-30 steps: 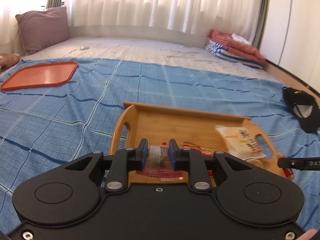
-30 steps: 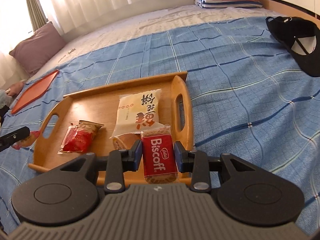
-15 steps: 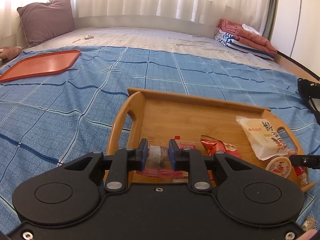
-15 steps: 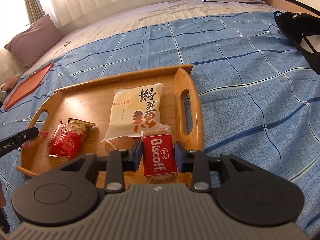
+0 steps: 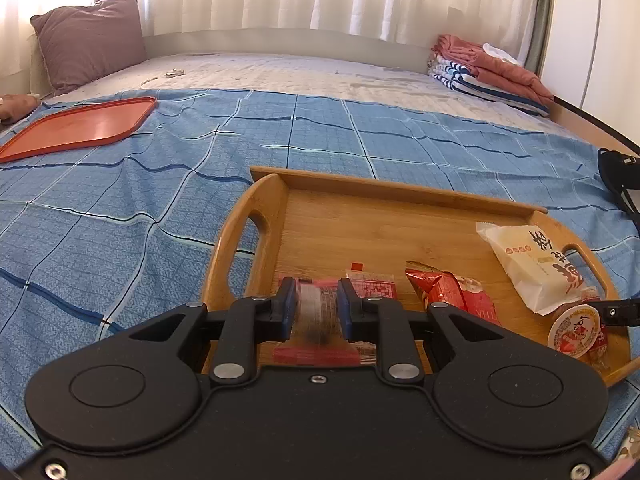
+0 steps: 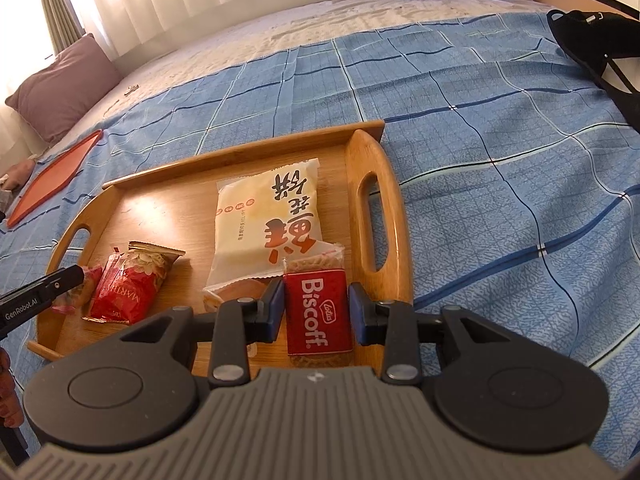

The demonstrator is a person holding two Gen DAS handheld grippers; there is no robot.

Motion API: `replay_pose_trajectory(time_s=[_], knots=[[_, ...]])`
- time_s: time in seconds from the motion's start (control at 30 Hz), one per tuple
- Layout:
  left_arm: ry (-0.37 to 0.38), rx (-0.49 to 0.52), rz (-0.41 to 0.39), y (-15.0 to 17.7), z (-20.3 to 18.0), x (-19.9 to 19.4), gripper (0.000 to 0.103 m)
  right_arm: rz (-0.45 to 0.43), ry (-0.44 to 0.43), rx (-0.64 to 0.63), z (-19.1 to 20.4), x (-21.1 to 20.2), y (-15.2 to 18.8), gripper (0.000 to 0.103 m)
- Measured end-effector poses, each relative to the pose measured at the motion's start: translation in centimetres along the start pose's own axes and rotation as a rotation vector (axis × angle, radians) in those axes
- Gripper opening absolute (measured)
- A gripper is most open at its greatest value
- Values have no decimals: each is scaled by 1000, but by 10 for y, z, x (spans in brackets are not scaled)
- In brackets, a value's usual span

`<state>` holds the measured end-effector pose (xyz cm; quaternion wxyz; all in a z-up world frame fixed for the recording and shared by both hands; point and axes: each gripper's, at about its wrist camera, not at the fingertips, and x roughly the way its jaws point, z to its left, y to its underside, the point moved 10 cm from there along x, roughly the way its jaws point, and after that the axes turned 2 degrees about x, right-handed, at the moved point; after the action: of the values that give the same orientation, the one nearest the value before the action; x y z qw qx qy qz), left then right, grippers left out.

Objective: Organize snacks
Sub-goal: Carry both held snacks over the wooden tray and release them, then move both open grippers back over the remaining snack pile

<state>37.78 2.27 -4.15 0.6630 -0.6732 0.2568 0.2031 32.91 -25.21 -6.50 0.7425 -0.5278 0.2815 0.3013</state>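
A wooden tray (image 5: pixel 360 216) (image 6: pixel 376 184) lies on the blue checked bedspread. My left gripper (image 5: pixel 317 309) is shut on a pink-red snack packet (image 5: pixel 320 320) over the tray's near left part. My right gripper (image 6: pixel 317 307) is shut on a red Biscoff packet (image 6: pixel 318 316) over the tray's near right corner. In the tray lie a white pastry bag (image 6: pixel 270 226) (image 5: pixel 532 264), a red foil bag (image 6: pixel 128 284) (image 5: pixel 460 292) and a round snack cup (image 5: pixel 574 330). The left gripper's finger (image 6: pixel 44 292) shows at the left edge of the right wrist view.
An orange tray (image 5: pixel 80 126) (image 6: pixel 52 180) lies far left on the bed. A purple pillow (image 5: pixel 88 40) is behind it. Folded laundry (image 5: pixel 488 68) sits at the back right. A black cap (image 6: pixel 600 44) lies on the right.
Both grippers have moved forward and lower over the wooden tray with their packets still held. The tray looks larger and nearer in both views.
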Motion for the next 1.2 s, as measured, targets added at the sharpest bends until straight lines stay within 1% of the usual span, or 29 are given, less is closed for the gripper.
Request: replay_pose_trajectory(time_s=[0.13, 0.23, 0.27, 0.3, 0.37, 0.4, 0.43, 0.47, 0.5, 0.53, 0.57, 0.73, 0.77, 0.83, 0.9, 1.13, 1.2], knots=[[1, 9, -7, 0, -1, -2, 21, -2, -6, 7, -1, 0, 0, 40], [9, 4, -14, -1, -1, -4, 22, -12, -18, 18, -1, -2, -1, 42], [14, 4, -17, -2, -1, -6, 22, -16, -20, 23, -1, -3, -2, 50], [16, 7, -18, -3, -1, -8, 22, -19, -23, 29, -2, -5, -2, 60], [13, 18, -20, -4, -1, -12, 22, -23, -33, 34, -1, -7, -3, 62], [11, 24, -22, -5, -2, -14, 24, -24, -33, 32, -1, -9, -3, 62], [10, 29, -25, -6, -2, -17, 30, -26, -32, 30, -1, -11, -4, 62], [8, 31, -26, -6, -2, -20, 33, -29, -32, 27, -1, -13, -4, 64], [5, 31, -28, -7, -2, -24, 40, -33, -33, 26, 0, -16, -4, 65], [3, 31, -32, -7, -2, -28, 45, -36, -35, 23, 0, -19, -4, 65], [2, 33, -35, -8, -2, -32, 47, -41, -37, 19, 1, -23, -5, 66], [12, 51, -54, -11, -6, -61, 64, -68, -47, -21, 4, -48, -5, 71], [16, 52, -59, -12, -6, -68, 65, -74, -49, -31, 5, -53, -5, 72], [29, 50, -67, -11, -9, -82, 70, -87, -55, -47, 6, -65, -3, 74], [46, 52, -70, -9, -12, -96, 73, -94, -66, -60, 7, -76, 0, 76], [98, 120, -93, 6, -32, -148, 77, -118, -99, -132, 14, -116, 20, 80], [115, 131, -100, 12, -37, -164, 78, -130, -108, -151, 16, -128, 26, 83]])
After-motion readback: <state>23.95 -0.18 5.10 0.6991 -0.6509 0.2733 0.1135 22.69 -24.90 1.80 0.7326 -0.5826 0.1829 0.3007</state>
